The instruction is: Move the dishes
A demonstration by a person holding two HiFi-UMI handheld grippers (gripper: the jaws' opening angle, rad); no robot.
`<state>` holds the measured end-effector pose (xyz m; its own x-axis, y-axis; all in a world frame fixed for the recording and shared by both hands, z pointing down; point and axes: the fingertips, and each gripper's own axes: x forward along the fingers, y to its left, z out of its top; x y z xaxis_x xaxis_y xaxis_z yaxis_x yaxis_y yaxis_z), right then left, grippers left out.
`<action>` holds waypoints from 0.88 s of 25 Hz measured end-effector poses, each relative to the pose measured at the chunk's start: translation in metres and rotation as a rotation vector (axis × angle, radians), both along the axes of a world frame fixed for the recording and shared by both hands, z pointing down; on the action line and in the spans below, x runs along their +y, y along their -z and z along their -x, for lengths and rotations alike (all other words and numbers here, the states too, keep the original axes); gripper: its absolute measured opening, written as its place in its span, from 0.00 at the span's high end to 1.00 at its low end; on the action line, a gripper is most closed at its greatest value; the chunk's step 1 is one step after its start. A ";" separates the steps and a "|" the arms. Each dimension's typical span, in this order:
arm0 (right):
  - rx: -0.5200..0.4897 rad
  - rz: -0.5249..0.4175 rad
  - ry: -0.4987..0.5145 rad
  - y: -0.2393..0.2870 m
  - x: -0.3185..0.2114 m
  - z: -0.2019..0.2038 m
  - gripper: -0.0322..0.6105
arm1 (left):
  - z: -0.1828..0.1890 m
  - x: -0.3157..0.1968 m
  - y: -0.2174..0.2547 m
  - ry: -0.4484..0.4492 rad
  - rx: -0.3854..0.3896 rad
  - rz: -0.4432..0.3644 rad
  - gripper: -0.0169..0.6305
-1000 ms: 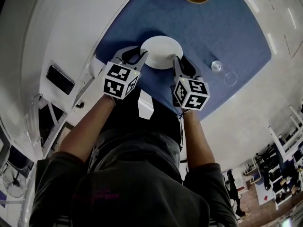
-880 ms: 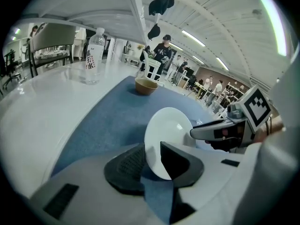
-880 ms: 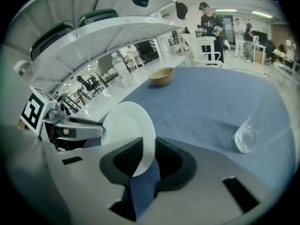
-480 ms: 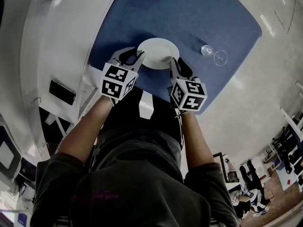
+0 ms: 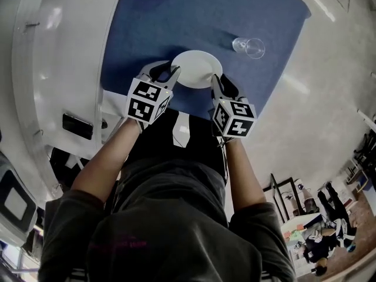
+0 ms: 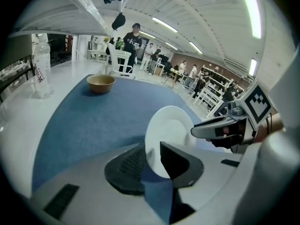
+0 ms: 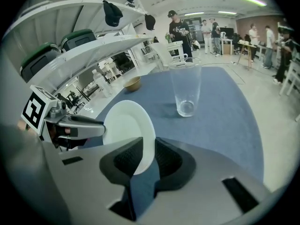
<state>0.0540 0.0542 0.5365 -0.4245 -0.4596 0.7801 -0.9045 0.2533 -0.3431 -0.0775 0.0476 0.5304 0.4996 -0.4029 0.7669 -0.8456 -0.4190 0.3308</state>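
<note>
The white plate point(image 5: 197, 69) is held over the near part of the blue cloth point(image 5: 258, 10), directly in front of the person. It is gripped at two opposite places of its rim. The left gripper point(image 5: 172, 71) is closed on the left edge, and in the left gripper view the rim is seen pinched between the two dark pads, with the jaws only a little apart. The right gripper point(image 5: 216, 79) is closed in the same way on the right edge, where the rim is pressed between its pads. Whether the plate is lifted clear of the cloth or is touching it cannot be told.

Because the plate is round, no long axis is given by its shape. The line that matters is the one drawn from grip to grip, and it runs across the person from left to right. Neither hand is nearer, since the plate lies exactly between them.

The glass point(image 5: 247, 46) stands beyond the plate on the right side, near the right gripper but apart from it. The bowl point(image 6: 101, 83) is well apart, at the far end of the cloth. It is judged that the next move must be made by both hands together, so that the line between the grips is not stretched or twisted
</note>
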 end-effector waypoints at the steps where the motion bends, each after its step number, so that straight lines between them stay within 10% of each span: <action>1: 0.000 0.002 -0.013 0.000 0.002 -0.005 0.82 | -0.005 0.001 -0.001 -0.015 0.000 0.004 0.82; 22: 0.018 0.057 -0.169 -0.021 0.035 -0.091 0.82 | -0.093 0.019 -0.028 -0.192 -0.008 0.089 0.82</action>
<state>0.1453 0.0891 0.5576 -0.3309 -0.4777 0.8138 -0.9386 0.0776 -0.3360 0.0151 0.0663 0.5584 0.5543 -0.2319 0.7994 -0.7559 -0.5421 0.3669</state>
